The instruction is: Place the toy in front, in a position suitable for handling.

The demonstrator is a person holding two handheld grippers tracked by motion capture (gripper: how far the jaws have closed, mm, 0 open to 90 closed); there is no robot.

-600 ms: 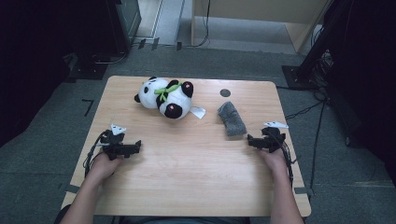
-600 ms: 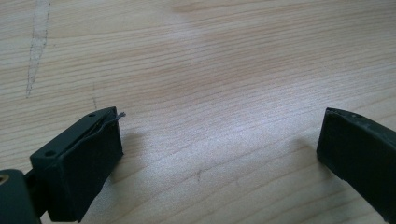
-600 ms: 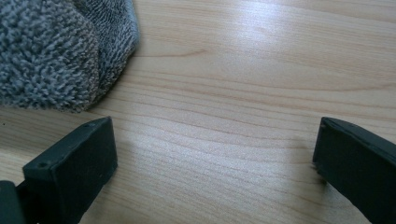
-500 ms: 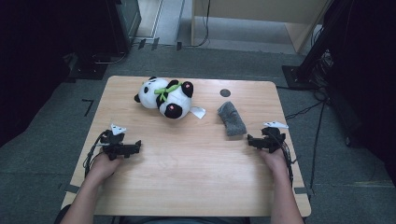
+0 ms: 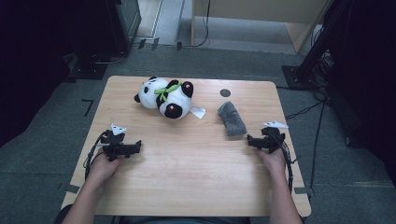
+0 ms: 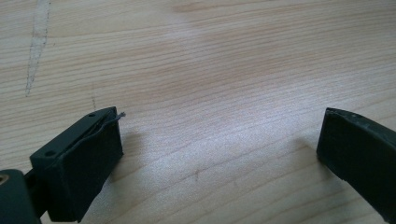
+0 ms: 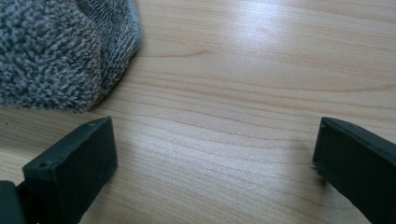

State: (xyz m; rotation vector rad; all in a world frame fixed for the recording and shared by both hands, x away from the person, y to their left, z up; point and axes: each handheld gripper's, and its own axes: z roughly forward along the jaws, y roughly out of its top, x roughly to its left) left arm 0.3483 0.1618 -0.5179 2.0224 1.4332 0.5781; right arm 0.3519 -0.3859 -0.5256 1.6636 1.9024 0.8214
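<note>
A black-and-white panda plush with a green ribbon lies at the back middle of the wooden table, a white tag beside it. To its right rests a folded grey cloth, whose fuzzy edge fills the upper left of the right gripper view. My left gripper rests low over the table's left side, jaws wide apart over bare wood. My right gripper sits at the right side, just in front of the cloth, open with nothing between its fingers.
A small dark round mark sits on the table behind the cloth. Cables trail from both grippers off the table edges. Dark equipment stands on the floor beyond the table and at the right.
</note>
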